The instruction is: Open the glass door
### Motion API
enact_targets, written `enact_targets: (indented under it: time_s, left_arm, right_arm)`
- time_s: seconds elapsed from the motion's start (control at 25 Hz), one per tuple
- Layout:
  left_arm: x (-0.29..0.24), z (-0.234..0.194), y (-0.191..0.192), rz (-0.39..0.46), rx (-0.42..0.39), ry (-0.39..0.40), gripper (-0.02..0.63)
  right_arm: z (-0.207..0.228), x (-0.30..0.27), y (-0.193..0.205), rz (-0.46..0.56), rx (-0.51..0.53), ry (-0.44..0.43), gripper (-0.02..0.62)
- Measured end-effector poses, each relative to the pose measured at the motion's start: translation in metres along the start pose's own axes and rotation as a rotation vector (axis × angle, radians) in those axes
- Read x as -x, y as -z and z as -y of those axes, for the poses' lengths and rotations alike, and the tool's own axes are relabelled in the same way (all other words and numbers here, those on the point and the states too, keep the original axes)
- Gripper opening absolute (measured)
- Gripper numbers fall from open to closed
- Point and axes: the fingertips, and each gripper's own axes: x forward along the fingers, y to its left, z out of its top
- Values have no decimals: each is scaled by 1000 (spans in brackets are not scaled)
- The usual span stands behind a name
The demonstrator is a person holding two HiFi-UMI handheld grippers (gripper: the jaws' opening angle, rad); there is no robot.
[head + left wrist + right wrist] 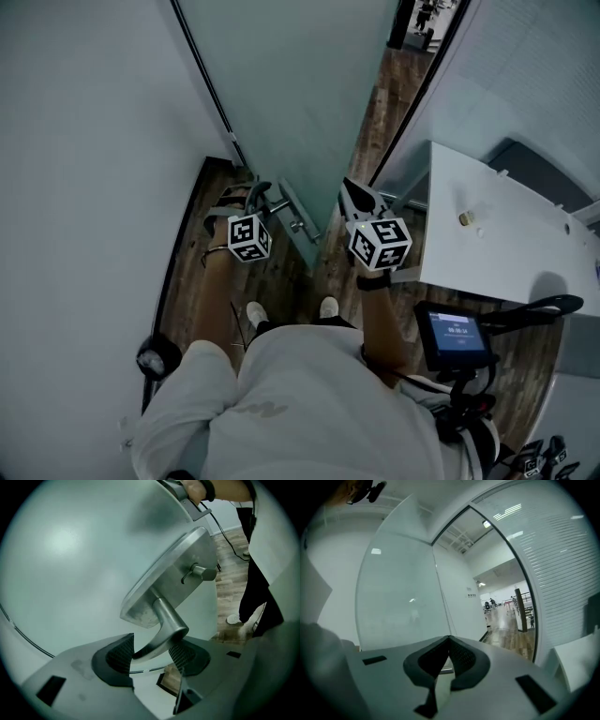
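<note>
I am viewing the tall frosted glass door (281, 84) standing ajar ahead, its brushed-metal lever handle (165, 623) lying between the spread jaws of my left gripper (151, 655), which are not clamping it. My right gripper (448, 657) is hovering near the door's edge, jaws closed together on nothing.

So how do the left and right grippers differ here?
The left gripper's jaws stand apart; the right gripper's are shut together. The left has the door handle between its jaws; the right has nothing between its own. The left faces the handle plate close up; the right looks past the glass door. Both carry a marker cube.
</note>
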Motion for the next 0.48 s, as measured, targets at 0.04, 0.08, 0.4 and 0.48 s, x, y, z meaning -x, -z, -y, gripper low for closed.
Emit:
enact_targets:
  time_s: [0.04,0.08,0.4,0.48]
  left_arm:
    - [6,0,4,-1,-10,-2,206]
    - [11,1,10,-4,-20,-4,206]
    - [43,37,82,-110,-121,7,207]
    - [53,39,91,-133,-142,12,207]
  right_arm:
    - [-9,-4,1,-13,6,-33,2]
    - [-20,-9,4,-28,15,-67,2]
    - [-103,-37,49,-137,170,-281,3]
    - [-117,-38,52,-158,212,-322,3]
